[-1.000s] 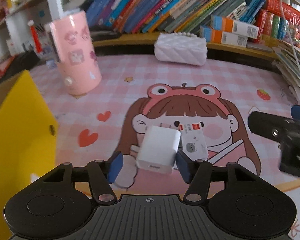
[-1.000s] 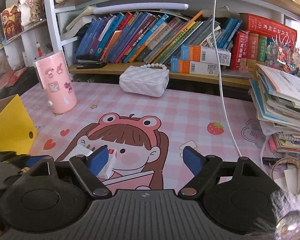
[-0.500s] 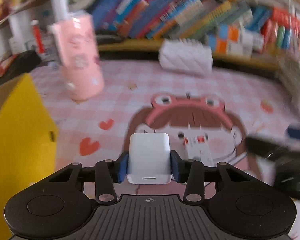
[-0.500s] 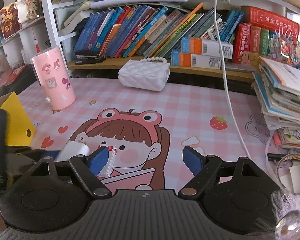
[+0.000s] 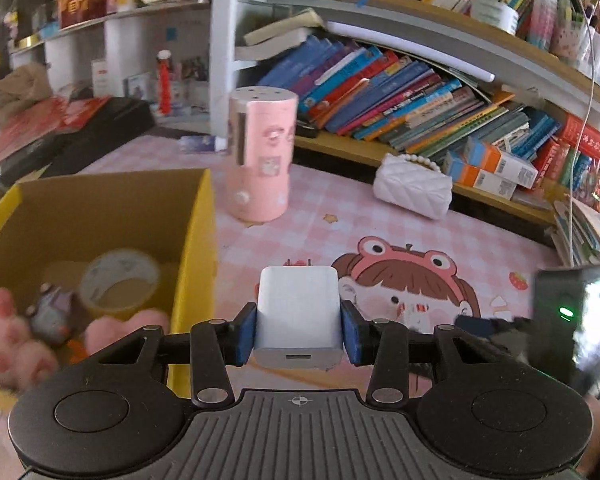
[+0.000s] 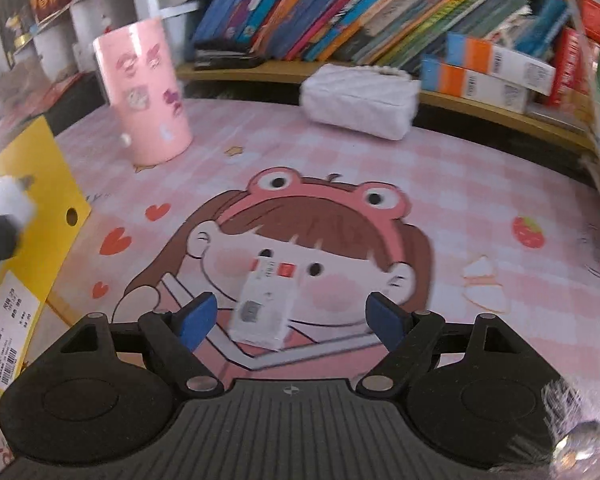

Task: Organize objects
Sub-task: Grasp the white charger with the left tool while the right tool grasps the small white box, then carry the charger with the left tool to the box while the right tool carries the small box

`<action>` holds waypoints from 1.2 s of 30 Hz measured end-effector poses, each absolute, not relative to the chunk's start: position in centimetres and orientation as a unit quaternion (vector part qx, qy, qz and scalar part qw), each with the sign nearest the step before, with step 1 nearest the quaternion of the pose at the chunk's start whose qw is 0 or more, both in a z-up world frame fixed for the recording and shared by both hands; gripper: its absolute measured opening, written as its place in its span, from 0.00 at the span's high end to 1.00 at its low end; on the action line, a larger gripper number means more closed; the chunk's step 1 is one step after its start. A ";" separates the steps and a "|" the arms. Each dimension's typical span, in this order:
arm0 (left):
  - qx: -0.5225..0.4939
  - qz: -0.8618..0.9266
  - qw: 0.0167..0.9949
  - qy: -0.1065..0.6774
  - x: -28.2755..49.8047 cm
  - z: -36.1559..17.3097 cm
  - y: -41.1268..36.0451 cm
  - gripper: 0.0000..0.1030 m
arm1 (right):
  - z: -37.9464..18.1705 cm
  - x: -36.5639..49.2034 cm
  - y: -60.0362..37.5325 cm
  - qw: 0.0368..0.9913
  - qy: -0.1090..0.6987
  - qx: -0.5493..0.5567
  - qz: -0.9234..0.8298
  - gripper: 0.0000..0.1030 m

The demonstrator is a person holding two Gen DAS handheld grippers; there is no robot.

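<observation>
White charger [image 5: 299,312] sits clamped in left tool [image 5: 299,334]; right tool [image 6: 290,316] gapes apart.

Both views are brightly and evenly lit, apparently by daylight from the upper right; the upper right of the left wrist view is washed out around the bookshelf [image 5: 420,92]; straight lines are bowed by strong fisheye distortion toward the edges; motion blur is seen across the right wrist view, smearing the small white box [image 6: 266,304] and the books; glare is caught on the pink cylinder [image 5: 260,168]; shadows are soft and faint.
</observation>
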State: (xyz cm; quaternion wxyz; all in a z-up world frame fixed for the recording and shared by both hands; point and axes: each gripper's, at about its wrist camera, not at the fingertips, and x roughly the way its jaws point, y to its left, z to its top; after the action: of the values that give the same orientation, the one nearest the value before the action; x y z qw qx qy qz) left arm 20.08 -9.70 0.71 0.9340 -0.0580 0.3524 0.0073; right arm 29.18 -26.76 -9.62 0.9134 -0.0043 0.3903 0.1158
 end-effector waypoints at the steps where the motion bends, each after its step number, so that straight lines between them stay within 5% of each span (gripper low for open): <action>1: -0.062 0.009 0.933 0.354 19.6 0.7 -9.5 0.60 | -9.8 29.3 -26.4 0.913 0.392 -0.011 0.116 0.26; 6: -0.072 0.016 0.932 0.354 18.5 0.8 -9.0 0.60 | -10.4 29.1 -25.6 0.913 0.390 -0.037 0.110 0.42; 8: -0.074 0.017 0.933 0.353 18.0 0.9 -8.8 0.60 | -10.4 29.1 -25.4 0.915 0.385 -0.040 0.113 0.63; 10: -0.075 0.016 0.934 0.349 17.7 1.0 -8.7 0.60 | -10.2 29.0 -25.2 0.914 0.386 -0.045 0.116 0.73; 36: -0.091 -0.051 0.942 0.320 8.3 2.4 -2.7 0.60 | -2.3 13.1 -25.5 0.941 0.334 0.009 0.055 0.73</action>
State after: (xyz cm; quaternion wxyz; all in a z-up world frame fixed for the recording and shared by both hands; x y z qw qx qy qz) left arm 8.25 -2.73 2.36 0.9417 -0.0913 0.3197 -0.0511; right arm 13.14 -25.52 -2.27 0.9410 0.0092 0.3338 0.0550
